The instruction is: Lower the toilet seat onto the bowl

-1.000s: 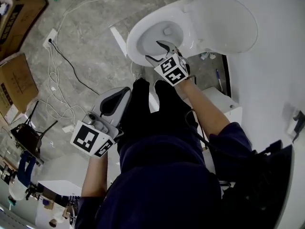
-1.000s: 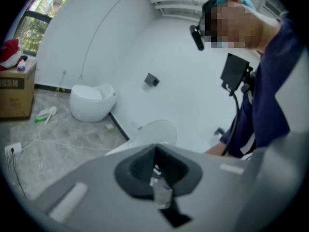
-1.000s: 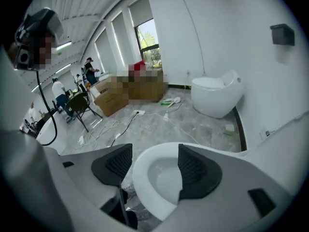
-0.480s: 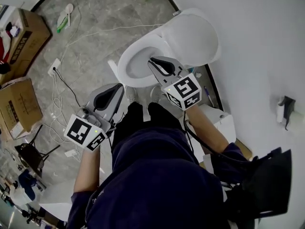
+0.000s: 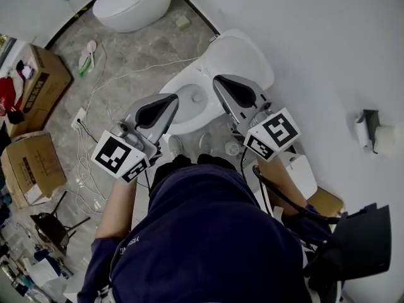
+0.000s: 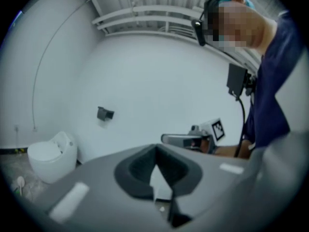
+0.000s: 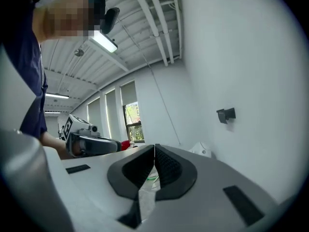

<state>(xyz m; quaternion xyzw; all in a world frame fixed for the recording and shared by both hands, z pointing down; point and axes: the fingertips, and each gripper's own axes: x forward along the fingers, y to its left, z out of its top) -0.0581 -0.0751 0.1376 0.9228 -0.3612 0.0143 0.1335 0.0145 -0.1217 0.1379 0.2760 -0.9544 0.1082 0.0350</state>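
The white toilet (image 5: 178, 81) stands on the floor against the wall ahead of me. Its seat ring (image 5: 180, 112) lies flat around the bowl opening, and the lid (image 5: 243, 55) stands up behind it. Both grippers hover side by side above the toilet, touching nothing. My left gripper (image 5: 173, 100) is shut and empty, its jaw tips meeting in the left gripper view (image 6: 155, 148). My right gripper (image 5: 218, 81) is shut too, with its pads pressed together in the right gripper view (image 7: 154, 148) and nothing between them.
A second toilet (image 5: 136, 2) stands at the far wall. Cardboard boxes (image 5: 44, 81) and loose cables (image 5: 95, 106) lie on the floor to the left. A paper holder (image 5: 369, 128) hangs on the wall at right, and a white box (image 5: 300, 172) sits by my right leg.
The right gripper was open at the bowl's rim; it has drawn back, risen and shut. The left gripper has risen beside it. The head view has pulled away from the toilet.
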